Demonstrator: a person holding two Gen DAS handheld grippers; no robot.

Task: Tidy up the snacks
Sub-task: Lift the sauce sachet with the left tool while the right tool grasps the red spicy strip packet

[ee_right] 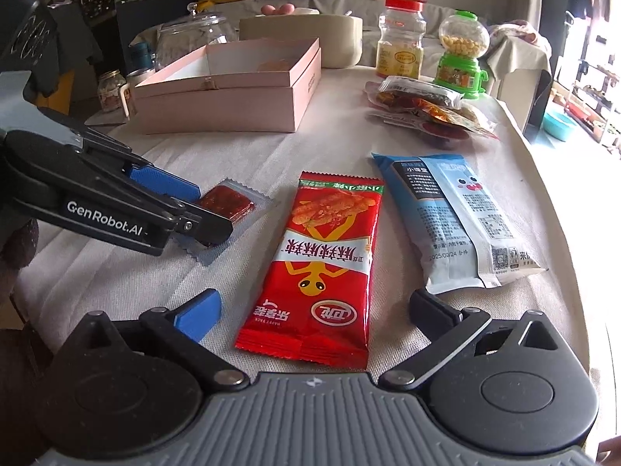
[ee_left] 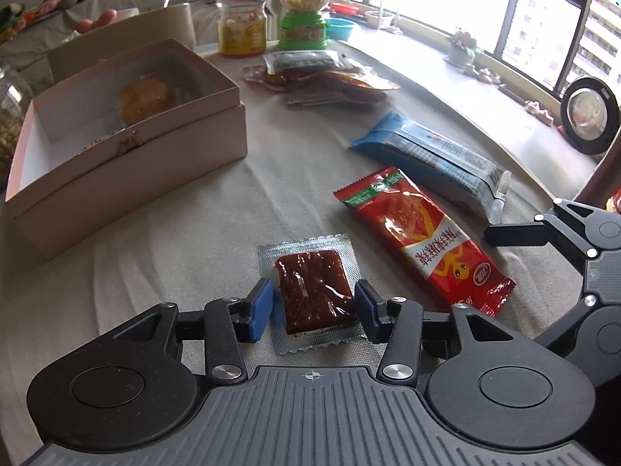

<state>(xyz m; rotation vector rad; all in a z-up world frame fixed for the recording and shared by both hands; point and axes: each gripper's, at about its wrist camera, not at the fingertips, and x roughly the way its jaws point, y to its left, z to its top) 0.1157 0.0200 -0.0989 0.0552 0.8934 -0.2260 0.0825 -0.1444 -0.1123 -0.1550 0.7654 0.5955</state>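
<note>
On the cloth-covered table (ee_left: 186, 233) right in front of me, my left gripper (ee_left: 312, 306) is down over a small clear-sealed packet of dark red snack (ee_left: 310, 291), blue pads on either side of it. The jaws are partway open and I can't say the pads are actually pressing on it — there's a sliver of gap on both sides in the left wrist view, so the packet just lies flat on the cloth between them. My right gripper (ee_right: 314, 310) sits wide open and holds nothing; the bottom end of a long red snack pack (ee_right: 322, 260) lies between its fingers, flat on the table, not touched by either pad. Just to the right of that is a light blue snack bag (ee_right: 454, 217), also flat, its far end angled away from the red one. Further back there's a heap of small snack packets (ee_right: 427, 106), and behind it a clear jar with a red lid (ee_right: 401, 37) next to a little green candy dispenser (ee_right: 462, 54). Off to the left stands an open pink box (ee_right: 233, 89) — mostly bare inside, with something round and orange (ee_left: 145, 99) sitting toward the back of it. A glass jar (ee_right: 194, 39) stands behind the box.
</note>
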